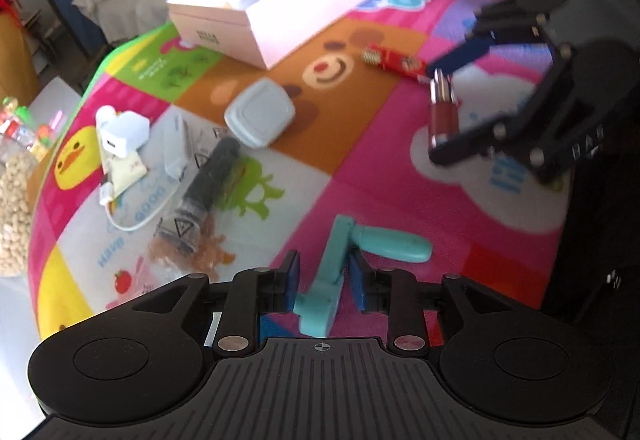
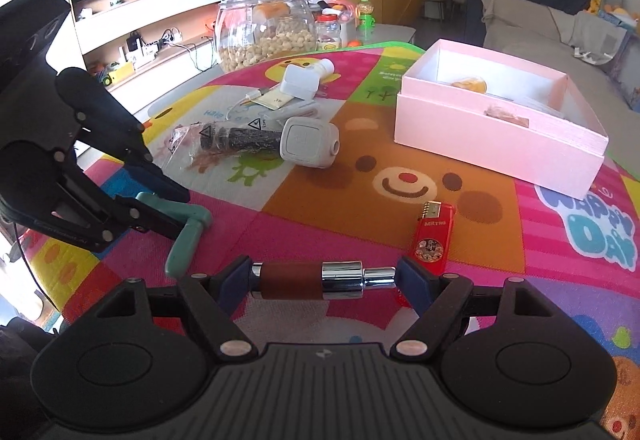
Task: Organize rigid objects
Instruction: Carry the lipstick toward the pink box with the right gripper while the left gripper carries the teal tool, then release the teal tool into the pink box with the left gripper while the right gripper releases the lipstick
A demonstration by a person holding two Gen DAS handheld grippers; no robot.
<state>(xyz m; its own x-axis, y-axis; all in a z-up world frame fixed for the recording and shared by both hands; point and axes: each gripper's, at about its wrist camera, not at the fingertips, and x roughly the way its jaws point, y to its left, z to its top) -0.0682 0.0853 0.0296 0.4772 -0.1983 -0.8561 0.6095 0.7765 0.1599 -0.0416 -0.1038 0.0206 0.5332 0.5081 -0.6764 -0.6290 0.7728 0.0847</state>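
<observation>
My left gripper [image 1: 325,280] is shut on a teal folding tool [image 1: 340,260] low over the colourful play mat [image 1: 360,144]; it shows in the right wrist view [image 2: 188,228] held by that gripper [image 2: 132,208]. My right gripper [image 2: 324,278] is shut on a brown-and-chrome cylinder [image 2: 316,280], held end to end above the mat; the left wrist view shows this cylinder [image 1: 442,112] upright in the gripper [image 1: 452,100]. An open pink box [image 2: 500,120] with a few items inside stands at the back right.
On the mat lie a red lighter [image 2: 432,228], a grey square case [image 2: 308,140], a black tube in a clear bag [image 2: 240,138], and a white charger with cable [image 2: 298,82]. A glass jar of nuts [image 2: 264,28] stands beyond the mat's far edge.
</observation>
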